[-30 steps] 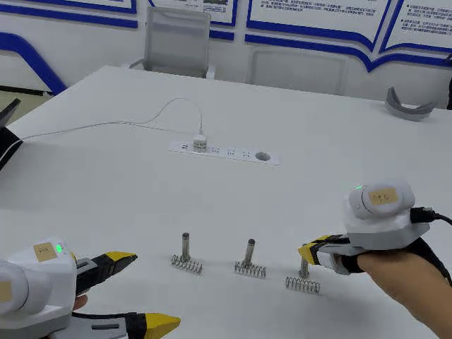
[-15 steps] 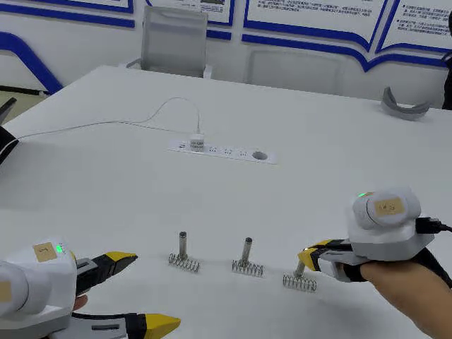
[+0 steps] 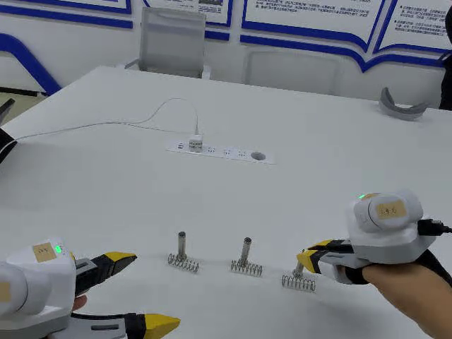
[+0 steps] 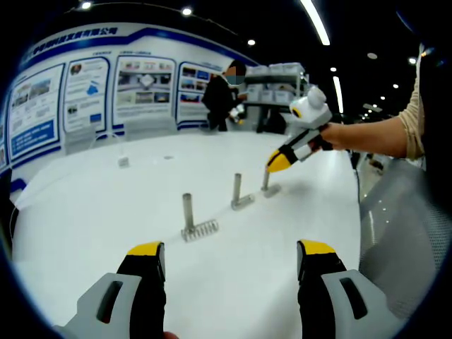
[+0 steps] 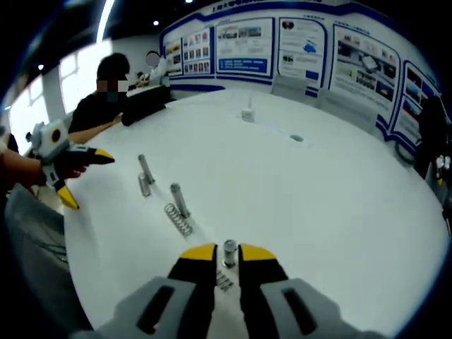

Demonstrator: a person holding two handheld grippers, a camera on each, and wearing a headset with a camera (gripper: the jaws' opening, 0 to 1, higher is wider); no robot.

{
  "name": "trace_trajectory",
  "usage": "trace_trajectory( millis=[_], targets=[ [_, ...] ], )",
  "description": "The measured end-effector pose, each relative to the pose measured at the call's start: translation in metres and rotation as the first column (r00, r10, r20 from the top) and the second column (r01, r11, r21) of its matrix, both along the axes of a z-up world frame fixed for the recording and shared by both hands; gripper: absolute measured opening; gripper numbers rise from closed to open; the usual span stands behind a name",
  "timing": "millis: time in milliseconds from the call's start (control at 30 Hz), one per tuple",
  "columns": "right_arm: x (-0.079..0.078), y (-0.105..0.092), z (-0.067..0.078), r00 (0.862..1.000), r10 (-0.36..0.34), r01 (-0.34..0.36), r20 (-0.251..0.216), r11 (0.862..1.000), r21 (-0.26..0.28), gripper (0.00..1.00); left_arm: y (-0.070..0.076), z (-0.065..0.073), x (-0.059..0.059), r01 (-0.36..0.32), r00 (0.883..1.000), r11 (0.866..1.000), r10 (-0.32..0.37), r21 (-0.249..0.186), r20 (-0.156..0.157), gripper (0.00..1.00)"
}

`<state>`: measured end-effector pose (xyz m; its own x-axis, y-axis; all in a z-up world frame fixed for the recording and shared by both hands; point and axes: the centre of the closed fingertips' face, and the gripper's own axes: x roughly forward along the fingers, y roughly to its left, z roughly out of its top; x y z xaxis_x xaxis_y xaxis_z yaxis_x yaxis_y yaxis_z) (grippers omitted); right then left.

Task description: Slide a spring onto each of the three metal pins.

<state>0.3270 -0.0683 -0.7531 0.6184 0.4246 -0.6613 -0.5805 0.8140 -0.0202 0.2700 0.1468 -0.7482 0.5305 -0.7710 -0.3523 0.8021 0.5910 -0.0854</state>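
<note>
Three upright metal pins stand in a row near the table's front: left pin (image 3: 181,241), middle pin (image 3: 246,248), right pin (image 3: 298,269). A spring lies flat at the foot of each: left spring (image 3: 183,263), middle spring (image 3: 246,268), right spring (image 3: 299,284). My right gripper (image 3: 308,258) is at the right pin. In the right gripper view its yellow tips (image 5: 229,256) sit tight on either side of the pin's top (image 5: 229,248), with the spring (image 5: 222,281) just below. My left gripper (image 3: 141,293) hangs wide open at the lower left, well short of the left pin (image 4: 188,210).
A white power strip (image 3: 219,150) with a plugged-in cable lies mid-table. A grey chair (image 3: 171,39) stands at the far edge and a grey curved object (image 3: 399,106) lies at the back right. A person (image 5: 106,95) sits at the table's side.
My right gripper has dropped lower and come in around the right pin's top. The left gripper has stayed put. The head camera has shifted slightly.
</note>
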Motion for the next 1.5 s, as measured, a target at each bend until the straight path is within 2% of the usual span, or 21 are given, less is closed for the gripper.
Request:
trace_trajectory(
  millis=[133,300,633,800,933,1000,1267,1400,1500],
  targets=[
    [-0.005,-0.006,0.001,1.000,0.010,-0.010,0.003,1.000,-0.001,0.15,0.000,0.000,0.000,0.001,1.000,1.000,-0.001,0.000,0.000,0.78],
    [-0.012,-0.014,-0.006,0.999,0.041,-0.041,-0.016,0.999,-0.011,0.16,-0.002,0.000,0.000,0.004,1.000,1.000,-0.004,0.001,-0.002,0.77],
    [-0.018,-0.006,-0.021,0.987,0.151,-0.153,-0.062,0.987,-0.040,0.17,-0.003,-0.002,-0.001,0.014,1.000,1.000,-0.014,0.004,-0.005,0.77],
    [-0.022,-0.002,-0.031,0.971,0.218,-0.226,-0.096,0.971,-0.076,0.17,-0.002,-0.004,-0.001,0.013,1.000,1.000,-0.013,0.004,-0.008,0.77],
    [-0.024,-0.001,-0.038,0.953,0.277,-0.292,-0.122,0.948,-0.129,0.17,0.000,-0.005,-0.002,0.011,1.000,1.000,-0.011,0.005,-0.013,0.77],
    [-0.025,0.000,-0.039,0.945,0.298,-0.316,-0.137,0.939,-0.139,0.17,0.000,-0.006,-0.003,0.012,1.000,1.000,-0.012,0.005,-0.014,0.77],
    [-0.028,0.000,-0.047,0.919,0.347,-0.379,-0.184,0.906,-0.185,0.16,-0.002,-0.007,-0.005,0.022,1.000,1.000,-0.022,0.009,-0.018,0.77],
    [-0.029,-0.001,-0.050,0.910,0.360,-0.399,-0.204,0.896,-0.197,0.15,-0.004,-0.009,-0.007,0.030,0.999,0.999,-0.029,0.011,-0.023,0.77],
    [-0.030,-0.002,-0.053,0.907,0.359,-0.402,-0.220,0.893,-0.200,0.15,-0.005,-0.009,-0.008,0.034,0.999,0.999,-0.034,0.012,-0.025,0.76]
  ],
)
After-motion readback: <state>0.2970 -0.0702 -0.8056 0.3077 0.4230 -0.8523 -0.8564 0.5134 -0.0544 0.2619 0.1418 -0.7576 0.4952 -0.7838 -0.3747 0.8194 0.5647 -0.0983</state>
